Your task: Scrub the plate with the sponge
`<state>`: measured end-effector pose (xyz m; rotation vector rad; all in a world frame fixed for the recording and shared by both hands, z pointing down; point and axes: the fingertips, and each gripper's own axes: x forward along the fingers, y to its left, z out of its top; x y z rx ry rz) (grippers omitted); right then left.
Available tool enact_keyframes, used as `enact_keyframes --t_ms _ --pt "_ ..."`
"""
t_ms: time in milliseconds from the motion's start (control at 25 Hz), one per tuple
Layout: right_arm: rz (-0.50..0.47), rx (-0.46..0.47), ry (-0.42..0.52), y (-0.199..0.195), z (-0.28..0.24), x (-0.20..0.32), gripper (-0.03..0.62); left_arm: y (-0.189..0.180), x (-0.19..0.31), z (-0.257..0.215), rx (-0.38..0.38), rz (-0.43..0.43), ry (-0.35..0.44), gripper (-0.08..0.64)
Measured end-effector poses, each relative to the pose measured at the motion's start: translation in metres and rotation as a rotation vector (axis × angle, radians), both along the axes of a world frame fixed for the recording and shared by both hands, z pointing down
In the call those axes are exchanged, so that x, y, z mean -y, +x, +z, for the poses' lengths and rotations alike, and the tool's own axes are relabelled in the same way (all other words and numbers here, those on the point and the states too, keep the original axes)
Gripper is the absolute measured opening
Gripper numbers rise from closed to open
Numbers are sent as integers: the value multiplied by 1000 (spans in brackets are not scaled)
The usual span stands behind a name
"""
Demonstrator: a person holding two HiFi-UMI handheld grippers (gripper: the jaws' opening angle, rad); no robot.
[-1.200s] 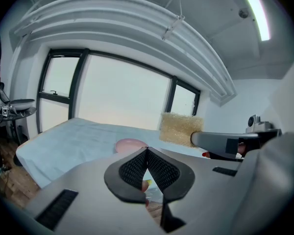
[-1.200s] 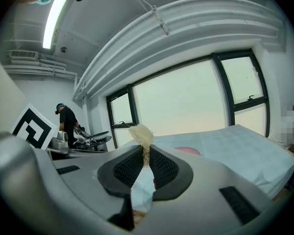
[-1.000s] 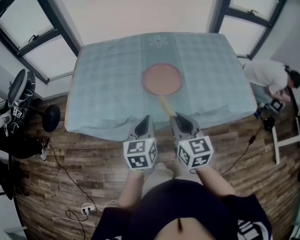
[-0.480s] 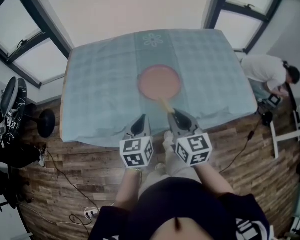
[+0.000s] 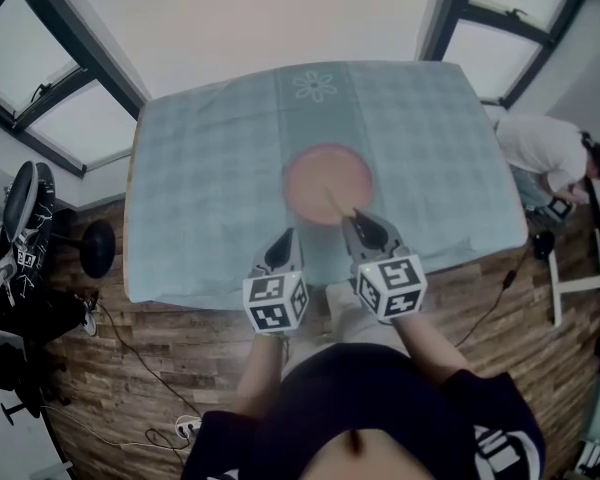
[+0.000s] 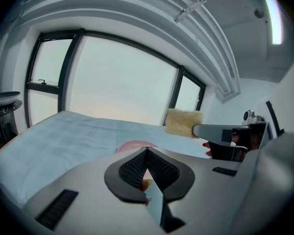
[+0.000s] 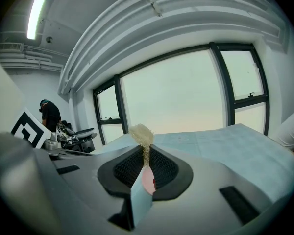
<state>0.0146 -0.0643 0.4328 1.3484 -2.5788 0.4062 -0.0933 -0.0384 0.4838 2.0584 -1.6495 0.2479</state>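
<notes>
Over the near edge of the table (image 5: 205, 198), the left gripper (image 5: 283, 245) hovers with its jaws pressed together on nothing. In its own view they hide most of the pink plate (image 5: 328, 173). Bare cloth lies open all round the plate, well clear of every edge. The right gripper (image 5: 360, 224), pointing forward, clamps the sponge (image 5: 334, 205) edge-on above the plate's near rim; whether they touch cannot be judged.
</notes>
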Motion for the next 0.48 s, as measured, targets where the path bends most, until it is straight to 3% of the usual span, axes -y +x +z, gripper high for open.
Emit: enact_keyframes --t_ms 480 --pt "-49 -75 -58 -5 38 89 44 -11 67 35 -1 -51 -65 8"
